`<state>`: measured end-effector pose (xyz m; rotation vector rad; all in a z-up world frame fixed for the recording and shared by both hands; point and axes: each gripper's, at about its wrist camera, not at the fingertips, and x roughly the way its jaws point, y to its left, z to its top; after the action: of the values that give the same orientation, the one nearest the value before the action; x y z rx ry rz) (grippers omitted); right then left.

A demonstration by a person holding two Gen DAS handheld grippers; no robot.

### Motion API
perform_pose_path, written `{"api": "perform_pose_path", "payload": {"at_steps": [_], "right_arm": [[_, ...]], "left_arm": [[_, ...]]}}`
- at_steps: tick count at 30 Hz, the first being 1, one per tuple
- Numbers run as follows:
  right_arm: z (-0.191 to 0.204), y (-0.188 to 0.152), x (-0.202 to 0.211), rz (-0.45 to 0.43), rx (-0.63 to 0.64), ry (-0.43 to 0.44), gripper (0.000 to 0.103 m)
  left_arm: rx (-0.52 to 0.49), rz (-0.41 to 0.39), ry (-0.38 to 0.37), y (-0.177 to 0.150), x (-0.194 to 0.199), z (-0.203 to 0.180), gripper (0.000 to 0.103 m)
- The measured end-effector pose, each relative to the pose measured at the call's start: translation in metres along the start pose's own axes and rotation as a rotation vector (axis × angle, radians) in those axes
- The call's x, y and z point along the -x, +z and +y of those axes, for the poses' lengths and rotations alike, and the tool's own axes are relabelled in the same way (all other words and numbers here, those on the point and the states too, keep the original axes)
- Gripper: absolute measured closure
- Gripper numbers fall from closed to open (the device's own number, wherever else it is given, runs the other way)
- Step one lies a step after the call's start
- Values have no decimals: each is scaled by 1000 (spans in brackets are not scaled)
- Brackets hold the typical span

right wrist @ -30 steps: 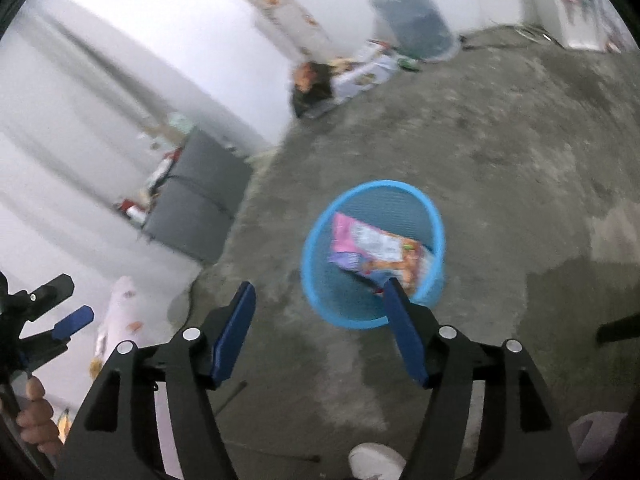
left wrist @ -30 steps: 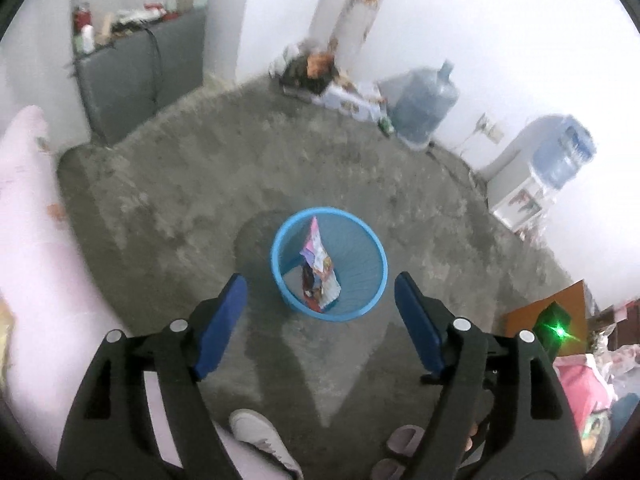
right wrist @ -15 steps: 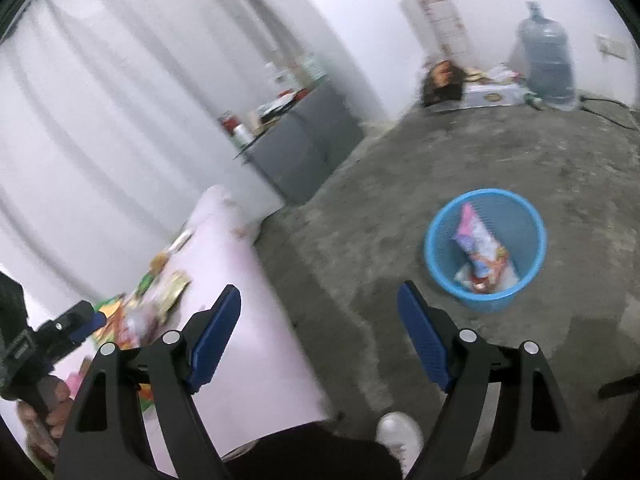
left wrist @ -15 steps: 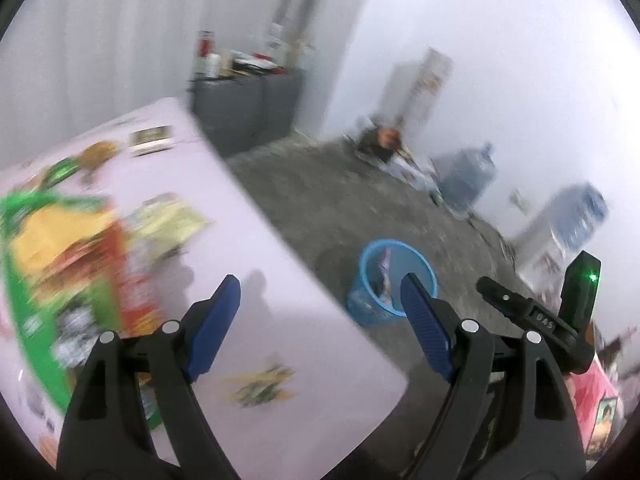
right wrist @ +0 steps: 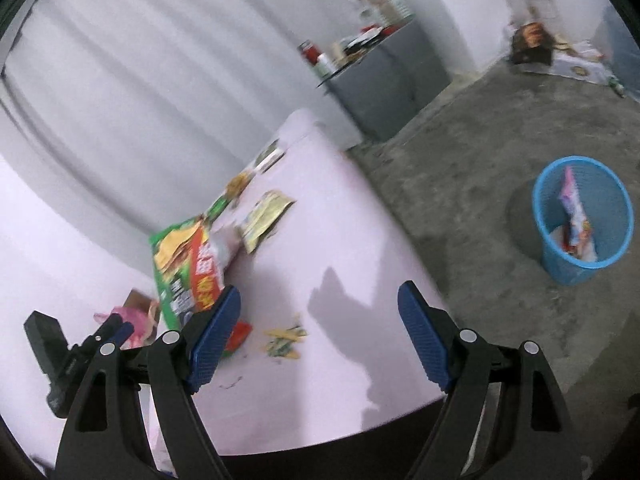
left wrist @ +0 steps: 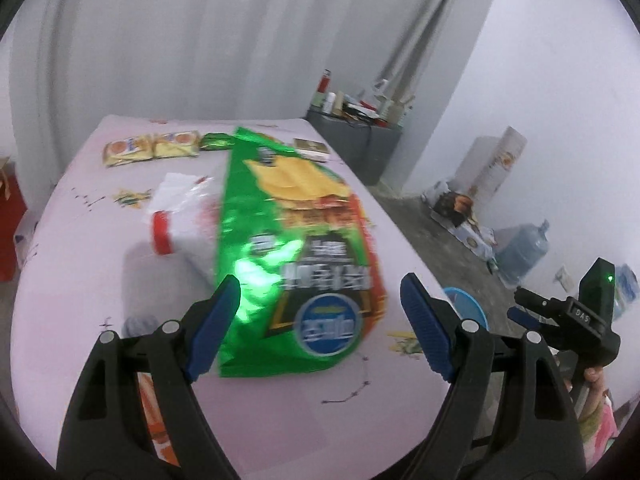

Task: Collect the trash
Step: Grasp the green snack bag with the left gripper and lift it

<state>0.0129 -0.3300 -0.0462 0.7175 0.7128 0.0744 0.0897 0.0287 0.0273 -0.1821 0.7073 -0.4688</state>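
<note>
A large green snack bag (left wrist: pixel 296 256) lies on the pink table (left wrist: pixel 80 320), right ahead of my open, empty left gripper (left wrist: pixel 320 328). A clear bag with a red-capped item (left wrist: pixel 168 228) lies left of it. The bag also shows in the right wrist view (right wrist: pixel 184 268). My right gripper (right wrist: pixel 320 336) is open and empty above the table's near part. A small yellow wrapper (right wrist: pixel 286 340) lies between its fingers. The blue bin (right wrist: pixel 580 220) stands on the floor to the right, with a pink wrapper (right wrist: pixel 574 216) inside.
Yellow snack packs (left wrist: pixel 152 148) and a small box (left wrist: pixel 312 148) lie at the table's far end. A grey cabinet (right wrist: pixel 388 80) with clutter stands by the curtain. A water jug (left wrist: pixel 520 256) and boxes (left wrist: pixel 460 208) sit along the far wall.
Both grippers have swung up from over the blue bin to over the pink table. The green bag now sits straight ahead of the left gripper. Both stay open.
</note>
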Motion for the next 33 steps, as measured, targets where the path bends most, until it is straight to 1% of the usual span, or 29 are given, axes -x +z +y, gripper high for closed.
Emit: {"api": "perform_pose_path", "payload": {"at_steps": [4,7,10,13,14,16,20,22,24,26,27,28,29,33], "right_arm": [[19,1,-19,55,33,34,24],[29,2,-33,87,49,43,24],[36,1,-46,118,55,47,24],[43,2,-57,139,69,40,24],[43,2,-58,144,70,39,24],[46,3,-65,159,70,43,24],[49,4,-78,184,67,43,24],[52,4,-85,198,67,45,24],[54,4,-92,206,74,39,24],[54,4,-97,210,73,33,24],[53,3,-100,217,67,32,24],[52,2,-103,222,63,31,24],[51,2,-104,227,59,29,24],[48,1,-110,238,52,23,24]], "left_arm": [[17,-12,6,-5,-1,20,25],[23,-18,-10,-5,-9,29,26],[27,8,-4,-8,-22,34,26],[40,49,-5,-9,-42,44,32],[47,58,-9,-11,-45,47,33],[73,94,-34,-13,-56,55,33],[124,139,-91,-15,-69,69,35],[158,157,-148,-15,-75,76,35],[200,169,-203,-15,-81,85,39],[242,177,-231,-15,-85,93,49],[270,181,-257,-17,-87,98,51],[284,182,-273,-17,-88,100,55],[297,183,-293,-17,-88,102,60],[303,186,-331,-19,-88,106,70]]}}
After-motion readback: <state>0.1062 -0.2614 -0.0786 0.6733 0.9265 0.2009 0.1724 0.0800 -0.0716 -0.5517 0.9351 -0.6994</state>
